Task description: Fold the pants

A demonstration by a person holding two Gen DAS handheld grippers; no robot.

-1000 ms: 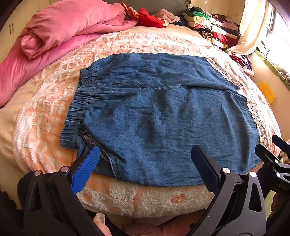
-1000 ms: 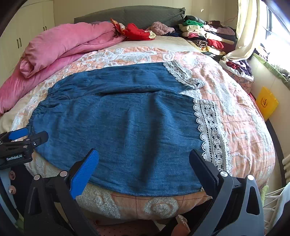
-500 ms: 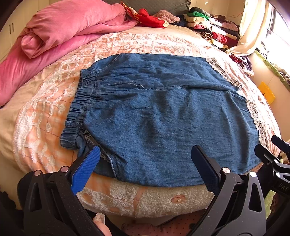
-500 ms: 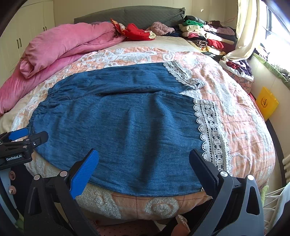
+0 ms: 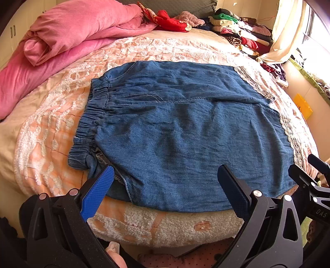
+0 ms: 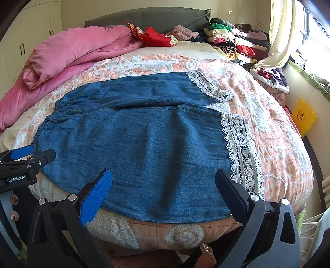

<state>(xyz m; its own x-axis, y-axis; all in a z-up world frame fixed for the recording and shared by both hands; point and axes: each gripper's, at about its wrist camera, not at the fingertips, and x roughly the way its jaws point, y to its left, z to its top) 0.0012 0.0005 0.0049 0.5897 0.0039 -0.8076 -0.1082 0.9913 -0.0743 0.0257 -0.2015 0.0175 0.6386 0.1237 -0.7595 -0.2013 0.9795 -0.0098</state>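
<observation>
Pants (image 5: 185,132) of blue denim, spread flat across the near part of the bed (image 5: 41,148) on a peach quilt with white tufted patterns. Elastic waistband (image 5: 90,119) at the left, gathered and slightly bunched at its near corner; two legs running to the right, each ending in a white lace hem (image 6: 241,152). Far leg lying just behind the near one, a seam line between them. Near edge of the denim close to the mattress edge.

Left gripper (image 5: 165,185) low at the near edge, beside the waistband corner — jaws spread wide, holding nothing, blue pad (image 5: 99,191) just over the denim's near corner. Right gripper (image 6: 163,185) likewise low at the near edge, toward the lace end — jaws wide apart, empty. Each gripper partly seen at the border of the other's view.

Pink duvet (image 6: 68,53) rolled up at the far left of the bed. Red garment (image 6: 154,37) by the grey headboard (image 6: 148,16). Stack of folded clothes (image 6: 233,41) at the far right, next to a cream curtain (image 6: 278,35). Yellow bag (image 6: 304,116) on the floor by the wall.
</observation>
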